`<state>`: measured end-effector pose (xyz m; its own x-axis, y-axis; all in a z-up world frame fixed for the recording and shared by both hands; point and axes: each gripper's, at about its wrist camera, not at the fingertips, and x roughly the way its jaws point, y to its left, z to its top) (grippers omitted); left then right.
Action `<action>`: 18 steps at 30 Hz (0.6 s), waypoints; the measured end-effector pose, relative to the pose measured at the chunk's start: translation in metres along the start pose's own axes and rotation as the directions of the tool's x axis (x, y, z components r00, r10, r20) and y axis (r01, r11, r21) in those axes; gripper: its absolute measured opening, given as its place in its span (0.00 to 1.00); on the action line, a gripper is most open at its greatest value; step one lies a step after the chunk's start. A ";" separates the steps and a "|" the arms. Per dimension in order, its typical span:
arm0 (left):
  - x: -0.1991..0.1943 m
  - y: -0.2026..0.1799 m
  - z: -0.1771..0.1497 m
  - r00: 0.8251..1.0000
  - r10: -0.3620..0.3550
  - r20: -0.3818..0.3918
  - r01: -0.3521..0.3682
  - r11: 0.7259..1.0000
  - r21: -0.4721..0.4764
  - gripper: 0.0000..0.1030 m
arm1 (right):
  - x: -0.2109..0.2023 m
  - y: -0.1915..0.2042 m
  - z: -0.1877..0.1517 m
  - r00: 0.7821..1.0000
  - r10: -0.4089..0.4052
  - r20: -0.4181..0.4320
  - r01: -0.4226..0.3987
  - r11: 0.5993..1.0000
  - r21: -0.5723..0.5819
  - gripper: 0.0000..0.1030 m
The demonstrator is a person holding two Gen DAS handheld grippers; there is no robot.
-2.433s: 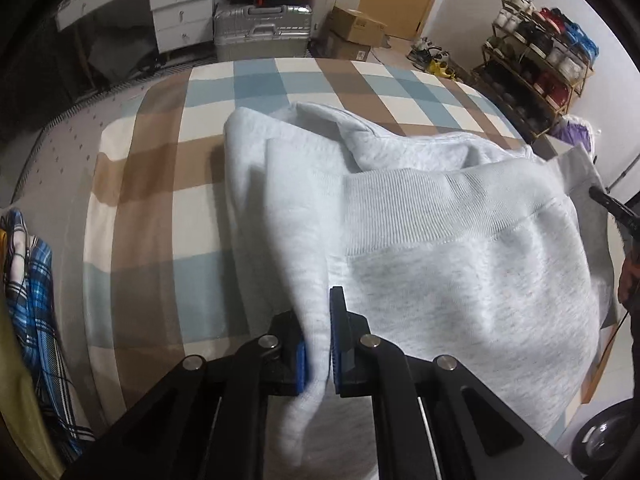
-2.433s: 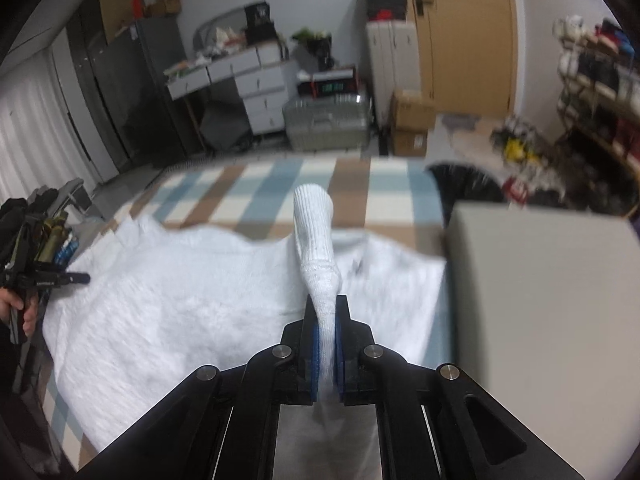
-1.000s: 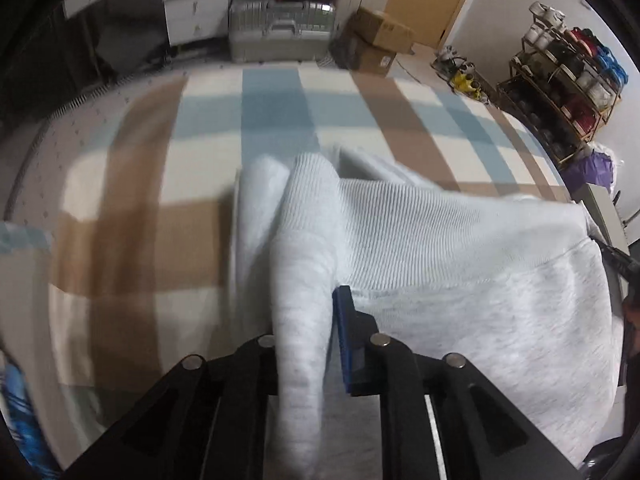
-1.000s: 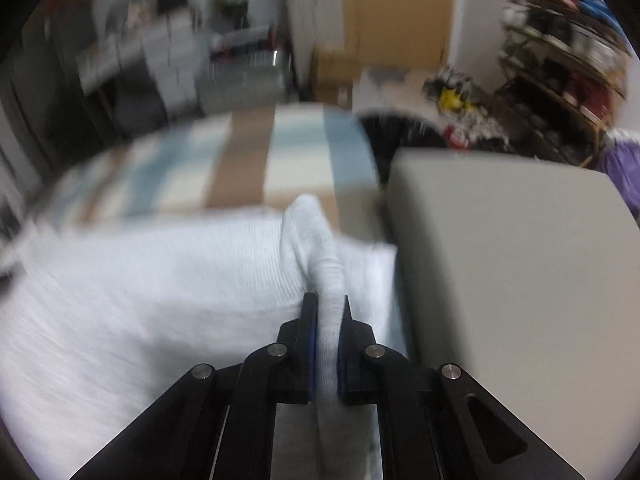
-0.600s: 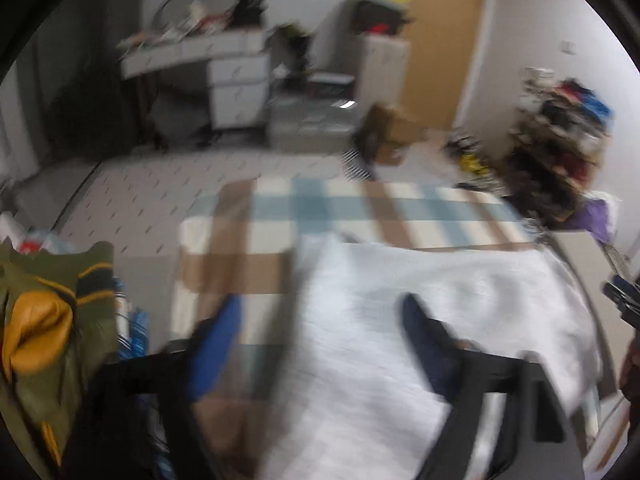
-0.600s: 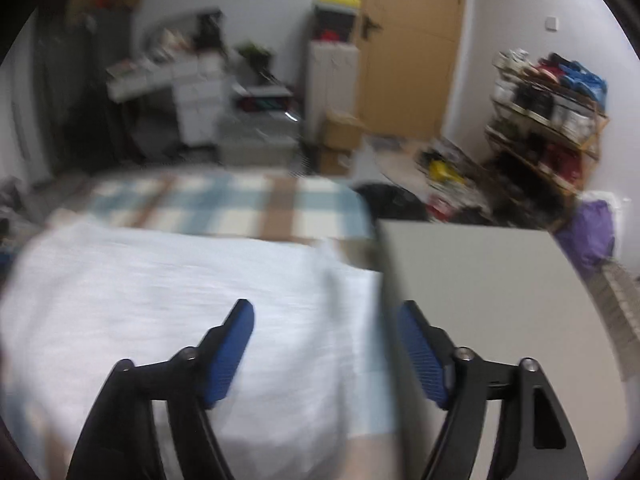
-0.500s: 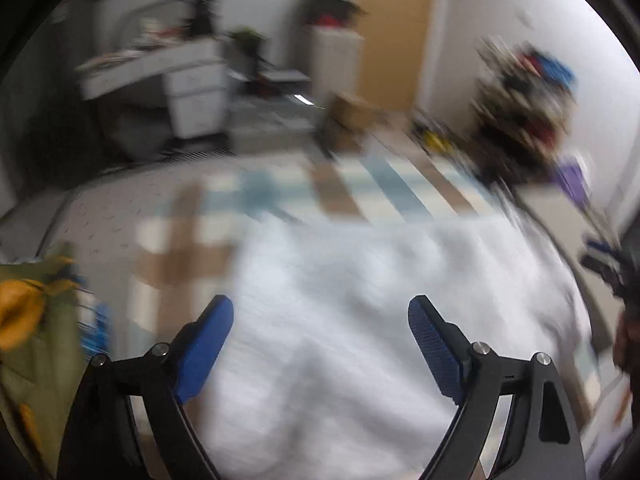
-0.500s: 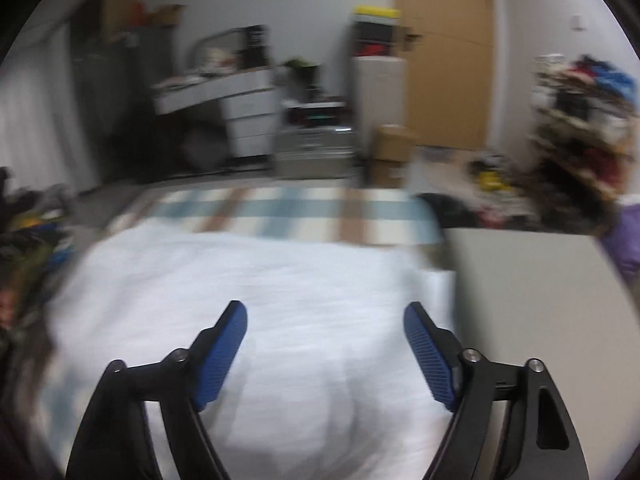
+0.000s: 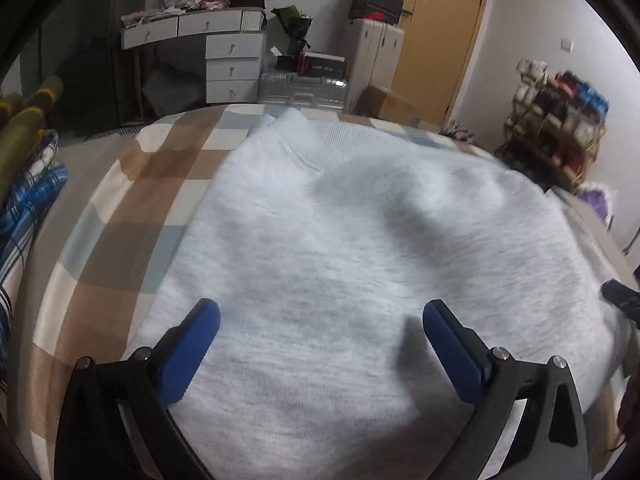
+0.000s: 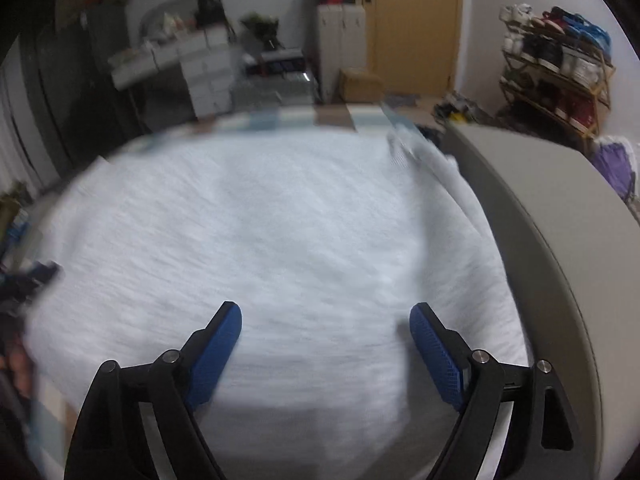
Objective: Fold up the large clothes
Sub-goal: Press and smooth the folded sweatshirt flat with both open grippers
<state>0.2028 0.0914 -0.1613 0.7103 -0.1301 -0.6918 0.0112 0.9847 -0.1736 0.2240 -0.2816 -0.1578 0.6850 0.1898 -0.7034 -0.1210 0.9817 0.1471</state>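
A large light grey sweatshirt lies folded flat on the checked bed cover, its ribbed hem at the far edge. My left gripper is open and empty, just above the near part of the garment. In the right wrist view the same sweatshirt fills the middle, blurred by motion. My right gripper is open and empty over its near part. The right gripper's tip also shows at the right edge of the left wrist view.
A pile of plaid and olive clothes lies left of the bed. A grey flat surface borders the garment on the right. Beyond the bed stand a white drawer desk, a silver suitcase, cardboard boxes and a shoe rack.
Both grippers let go of the sweatshirt's folded edges, opened wide and drew back and up. The garment now lies flat with the hem folded over to the far side.
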 end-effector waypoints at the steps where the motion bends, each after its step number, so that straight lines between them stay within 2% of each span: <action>1: -0.003 0.005 0.000 0.999 -0.025 0.024 0.025 0.999 -0.020 0.97 | -0.015 0.008 0.002 0.995 0.079 0.062 -0.080 0.997 0.005 0.90; 3: -0.002 0.011 0.000 0.998 -0.055 0.030 0.057 0.997 -0.057 0.97 | -0.036 0.034 0.003 0.969 0.184 0.167 -0.185 0.983 -0.007 1.00; 5: 0.004 0.008 0.004 0.997 -0.074 0.028 0.075 0.995 -0.071 0.97 | -0.042 0.063 0.002 0.945 0.242 0.222 -0.240 0.970 -0.035 1.00; 8: -0.002 0.002 0.004 0.995 -0.083 0.046 0.086 0.994 -0.061 0.97 | -0.015 0.097 0.003 0.958 0.198 0.207 -0.191 0.980 -0.055 1.00; 11: -0.002 0.000 0.005 0.996 -0.075 0.047 0.078 0.995 -0.062 0.97 | 0.034 0.103 0.002 0.990 0.116 0.080 -0.112 0.992 -0.052 1.00; 13: -0.002 0.000 0.004 0.996 -0.064 0.057 0.067 0.996 -0.063 0.97 | 0.060 0.100 -0.002 0.995 0.100 0.004 -0.100 0.995 -0.030 1.00; 15: -0.004 -0.003 0.002 0.997 -0.051 0.058 0.054 0.997 -0.052 0.97 | 0.075 0.111 -0.004 0.999 0.024 -0.048 -0.029 0.994 -0.105 1.00; 16: -0.002 -0.003 0.002 0.998 -0.040 0.056 0.043 0.998 -0.051 0.97 | 0.076 0.114 -0.005 0.999 0.006 -0.048 -0.013 0.990 -0.137 1.00; 18: 0.001 -0.005 0.003 0.998 -0.034 0.046 0.036 0.999 -0.039 0.97 | 0.080 0.112 -0.004 0.998 0.036 -0.055 -0.042 0.992 -0.118 1.00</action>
<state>0.2054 0.0864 -0.1588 0.7414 -0.1581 -0.6522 0.0095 0.9742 -0.2253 0.2622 -0.1560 -0.2001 0.6399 0.2254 -0.7346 -0.2333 0.9679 0.0937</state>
